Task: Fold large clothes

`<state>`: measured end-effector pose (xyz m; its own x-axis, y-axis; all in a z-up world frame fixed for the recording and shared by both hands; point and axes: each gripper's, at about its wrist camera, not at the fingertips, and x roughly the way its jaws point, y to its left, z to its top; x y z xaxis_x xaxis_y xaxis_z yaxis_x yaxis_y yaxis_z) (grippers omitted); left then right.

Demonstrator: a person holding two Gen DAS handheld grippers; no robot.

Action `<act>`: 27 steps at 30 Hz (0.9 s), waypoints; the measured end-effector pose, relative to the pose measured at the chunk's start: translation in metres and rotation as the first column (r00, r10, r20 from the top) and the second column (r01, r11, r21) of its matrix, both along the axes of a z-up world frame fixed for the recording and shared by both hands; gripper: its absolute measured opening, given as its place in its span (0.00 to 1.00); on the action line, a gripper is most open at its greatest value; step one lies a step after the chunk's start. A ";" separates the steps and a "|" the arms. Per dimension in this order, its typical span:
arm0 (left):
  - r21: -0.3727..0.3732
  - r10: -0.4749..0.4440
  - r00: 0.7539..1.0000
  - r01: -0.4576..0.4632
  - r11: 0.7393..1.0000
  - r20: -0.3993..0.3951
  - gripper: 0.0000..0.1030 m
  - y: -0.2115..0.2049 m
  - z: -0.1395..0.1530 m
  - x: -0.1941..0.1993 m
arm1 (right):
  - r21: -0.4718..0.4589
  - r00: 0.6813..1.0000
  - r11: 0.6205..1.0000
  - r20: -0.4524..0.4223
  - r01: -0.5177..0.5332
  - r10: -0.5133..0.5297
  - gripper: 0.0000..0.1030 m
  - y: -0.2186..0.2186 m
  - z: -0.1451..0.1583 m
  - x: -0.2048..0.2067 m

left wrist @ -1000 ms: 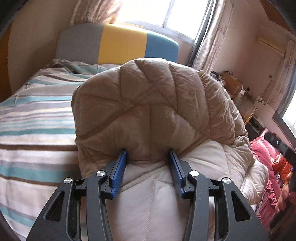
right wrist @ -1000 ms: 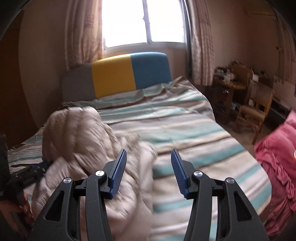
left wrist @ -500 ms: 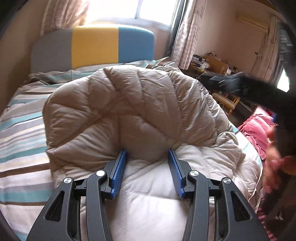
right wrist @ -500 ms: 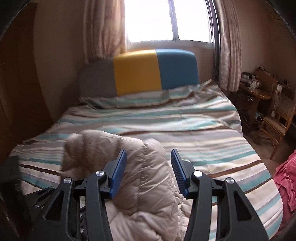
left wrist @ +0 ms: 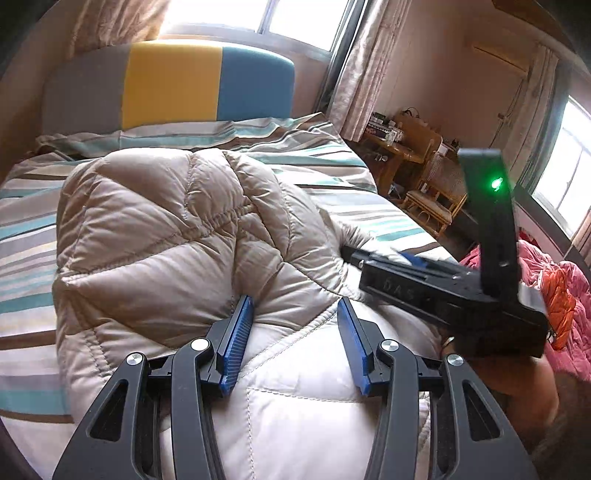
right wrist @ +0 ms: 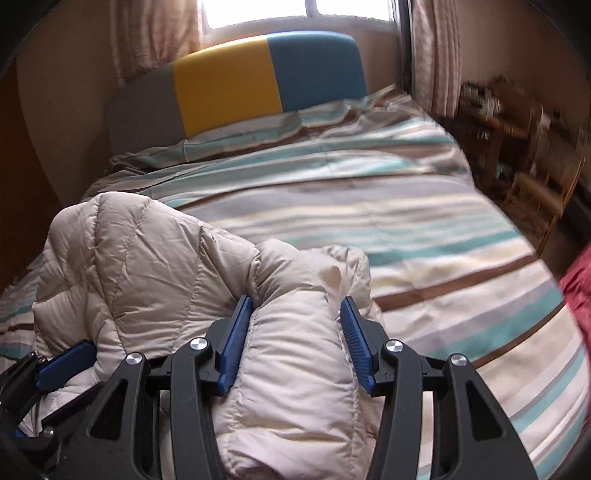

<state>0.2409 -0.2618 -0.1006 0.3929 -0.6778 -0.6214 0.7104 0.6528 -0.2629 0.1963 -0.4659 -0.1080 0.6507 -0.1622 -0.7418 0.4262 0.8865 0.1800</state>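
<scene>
Beige quilted down jacket (left wrist: 166,236) is bunched up on the near half of my striped bed (right wrist: 424,236), and both of my tools are buried in it. From the left wrist camera, my left gripper (left wrist: 295,332) has its blue pads spread wide, pressed down on the pale inner lining at 6 o'clock, with the puffed outer shell rising right beyond the tips; the jaws are apart and nothing is pinched between them. At 3 o'clock in that same view sits my right gripper (left wrist: 443,291), a black body with a green light on its upright mount, lying across the jacket's right edge (its finger ends are blurred there).

From the right wrist camera, the right gripper (right wrist: 295,332) straddles a thick padded roll of the jacket (right wrist: 288,369), the blue pads wide apart and touching the fabric on either side. I cannot tell whether they squeeze it. At 8 o'clock the left gripper (right wrist: 62,362) shows one blue finger against the jacket's lower left edge.

Farther off, at 12 o'clock, the grey, yellow and blue headboard (right wrist: 236,81) stands under a bright window (right wrist: 306,11). At 2 o'clock a wooden chair (left wrist: 432,195) stands by the bed, and a red cloth heap (left wrist: 554,288) lies at 3 o'clock.
</scene>
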 end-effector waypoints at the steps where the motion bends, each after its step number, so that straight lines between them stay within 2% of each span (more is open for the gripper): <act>1: -0.012 0.000 1.000 0.000 1.000 -0.002 0.46 0.000 -0.003 0.001 | 0.006 1.000 1.000 0.004 0.003 -0.003 0.49 -0.003 -0.006 0.000; 6: -0.017 0.005 1.000 -0.005 1.000 0.025 0.46 -0.007 -0.011 -0.002 | 0.022 0.999 0.999 0.032 0.032 -0.032 0.50 -0.009 -0.031 -0.001; 8: -0.010 -0.013 0.999 0.014 1.000 0.042 0.54 -0.011 -0.011 -0.006 | 0.024 0.999 0.999 0.029 0.030 -0.031 0.50 -0.007 -0.032 -0.002; 12: -0.026 0.002 0.999 -0.001 1.000 0.035 0.54 -0.007 -0.005 -0.008 | 0.018 1.000 1.000 0.025 0.018 -0.019 0.50 -0.006 -0.028 -0.004; 14: -0.057 0.039 0.999 -0.040 0.998 -0.009 0.54 -0.001 0.007 0.001 | 0.014 1.000 1.000 0.019 0.014 -0.014 0.50 -0.006 -0.024 -0.004; 16: -0.094 0.124 0.992 -0.127 0.987 -0.031 0.54 0.010 0.020 0.012 | 0.014 1.000 1.000 0.025 0.012 -0.012 0.50 -0.005 -0.022 -0.005; 18: -0.104 0.244 0.969 -0.246 0.964 -0.036 0.60 0.022 0.032 0.030 | 0.021 0.999 1.000 0.033 0.019 -0.020 0.50 -0.005 -0.022 -0.007; 19: -0.071 0.284 0.959 -0.284 0.956 -0.020 0.66 0.021 0.034 0.036 | 0.025 0.999 0.999 0.036 0.024 -0.025 0.50 -0.006 -0.022 -0.009; 23: 0.034 0.299 0.954 -0.299 0.954 0.019 0.66 0.005 0.029 0.056 | 0.037 0.998 0.998 0.052 0.043 -0.045 0.50 -0.006 -0.022 -0.019; 24: 0.082 0.295 0.955 -0.297 0.951 0.044 0.66 -0.006 0.025 0.060 | 0.047 0.997 0.998 0.058 0.047 -0.050 0.50 -0.007 -0.023 -0.020; 26: 0.172 0.247 0.968 -0.253 0.952 0.053 0.82 -0.027 0.011 0.064 | 0.056 0.996 0.997 0.059 0.057 -0.060 0.50 -0.008 -0.023 -0.022; 27: 0.228 0.215 0.973 -0.228 0.946 0.080 0.83 -0.040 0.002 0.063 | 0.064 0.997 0.996 0.054 0.059 -0.062 0.50 -0.009 -0.023 -0.023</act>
